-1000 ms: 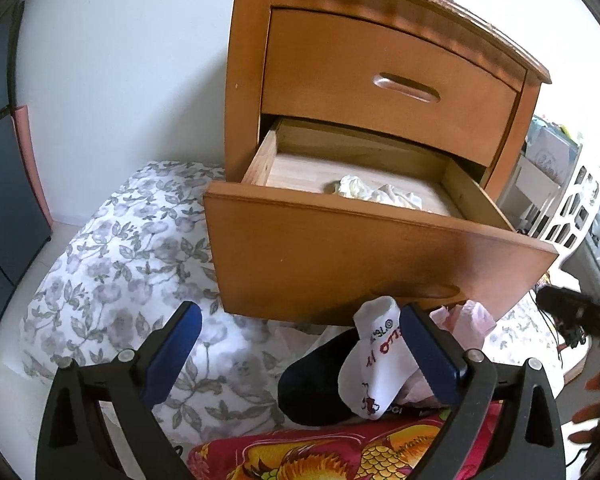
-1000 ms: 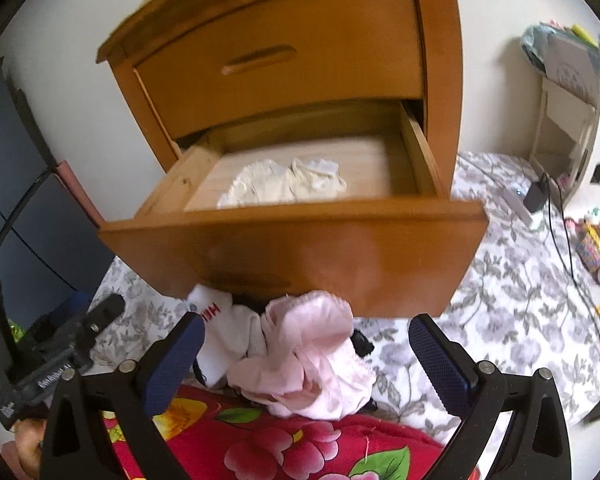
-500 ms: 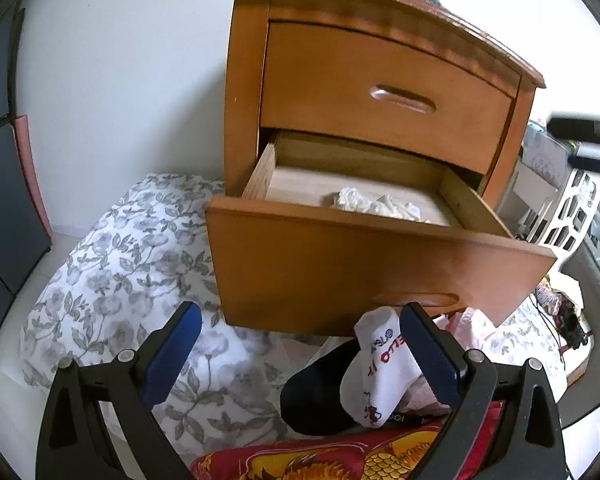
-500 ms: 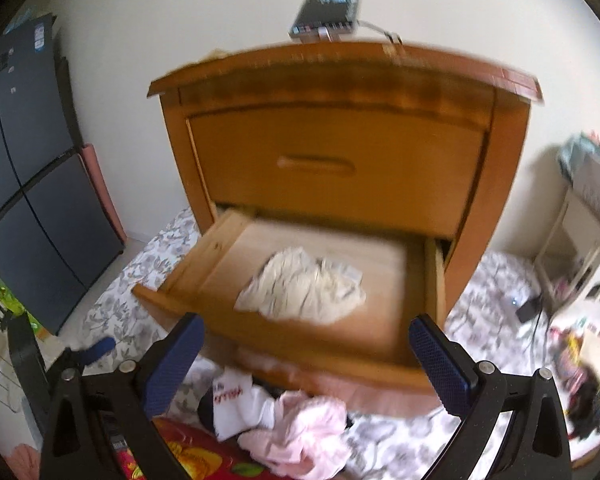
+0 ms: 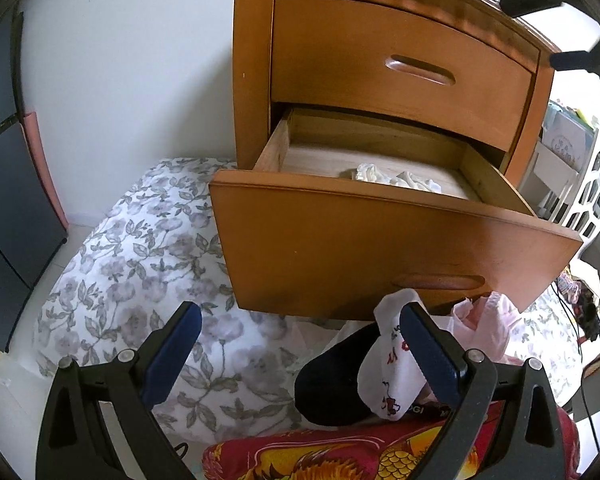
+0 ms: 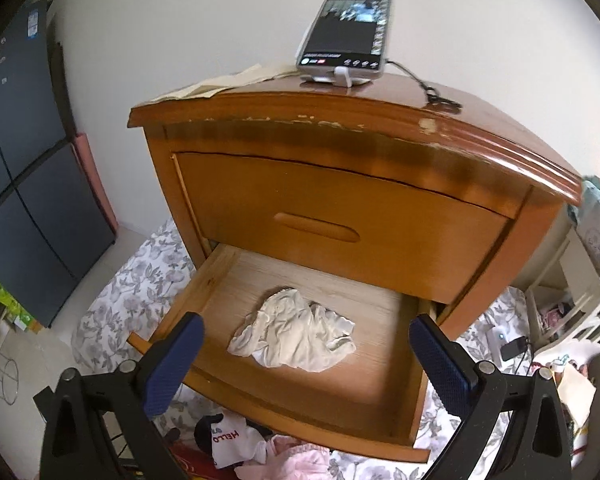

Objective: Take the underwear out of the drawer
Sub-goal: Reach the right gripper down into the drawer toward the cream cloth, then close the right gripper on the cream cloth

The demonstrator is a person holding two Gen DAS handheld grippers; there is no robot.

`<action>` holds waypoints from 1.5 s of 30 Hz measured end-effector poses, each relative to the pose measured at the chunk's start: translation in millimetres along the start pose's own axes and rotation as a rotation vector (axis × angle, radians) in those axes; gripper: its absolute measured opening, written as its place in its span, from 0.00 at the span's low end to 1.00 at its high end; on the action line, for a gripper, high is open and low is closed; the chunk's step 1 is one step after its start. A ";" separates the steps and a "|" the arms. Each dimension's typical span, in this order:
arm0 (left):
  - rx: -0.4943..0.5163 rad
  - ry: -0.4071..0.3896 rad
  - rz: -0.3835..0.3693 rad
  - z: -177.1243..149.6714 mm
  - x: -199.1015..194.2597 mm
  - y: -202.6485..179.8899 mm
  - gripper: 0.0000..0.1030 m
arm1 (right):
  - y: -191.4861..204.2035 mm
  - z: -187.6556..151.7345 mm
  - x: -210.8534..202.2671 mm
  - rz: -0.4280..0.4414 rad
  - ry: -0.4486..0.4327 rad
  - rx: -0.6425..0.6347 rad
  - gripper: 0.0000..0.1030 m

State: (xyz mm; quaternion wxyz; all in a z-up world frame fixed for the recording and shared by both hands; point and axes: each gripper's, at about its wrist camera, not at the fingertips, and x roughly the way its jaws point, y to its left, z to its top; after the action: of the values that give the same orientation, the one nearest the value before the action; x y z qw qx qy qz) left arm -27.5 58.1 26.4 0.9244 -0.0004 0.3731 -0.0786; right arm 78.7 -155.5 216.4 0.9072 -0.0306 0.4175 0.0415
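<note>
A crumpled cream underwear [image 6: 296,336] lies on the floor of the pulled-out lower drawer [image 6: 220,280] of a wooden nightstand. My right gripper [image 6: 306,360] hangs open above the drawer, its blue fingers either side of the underwear and clear of it. In the left wrist view the same underwear [image 5: 396,178] peeks over the drawer front [image 5: 380,248]. My left gripper [image 5: 300,352] is open and empty, low in front of the drawer. The right gripper shows there as dark blurred fingers [image 5: 532,0] at the top right.
A white sock [image 5: 392,364], a dark garment [image 5: 332,384] and pink cloth [image 5: 488,332] lie below the drawer on a floral sheet [image 5: 140,264] and red patterned fabric [image 5: 340,456]. A phone on a stand [image 6: 346,28] sits on the nightstand top. The upper drawer [image 6: 332,216] is shut.
My right gripper has risen from low in front of the drawer to above it, now looking down at the underwear. The left gripper has barely moved.
</note>
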 end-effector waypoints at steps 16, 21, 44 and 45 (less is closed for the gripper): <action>0.013 0.033 -0.010 -0.1 5.2 -3.4 0.96 | 15.4 0.9 96.9 0.023 0.304 -0.026 1.00; 0.014 0.044 -0.017 -0.6 7.1 -3.6 0.96 | 9.8 -18.1 142.0 -0.010 0.411 0.000 1.00; -0.014 0.071 -0.060 -0.9 16.7 0.9 0.96 | 17.6 -44.3 234.4 -0.013 0.628 -0.048 0.91; -0.015 0.073 -0.062 -0.7 17.2 0.8 0.96 | 19.4 -41.5 237.6 -0.015 0.630 -0.055 0.88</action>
State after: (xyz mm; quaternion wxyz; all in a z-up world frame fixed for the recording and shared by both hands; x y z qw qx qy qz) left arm -15.7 56.4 14.0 0.9074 -0.0158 0.4069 -0.1043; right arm 199.4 -128.2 8.5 0.7325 -0.0695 0.6763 0.0347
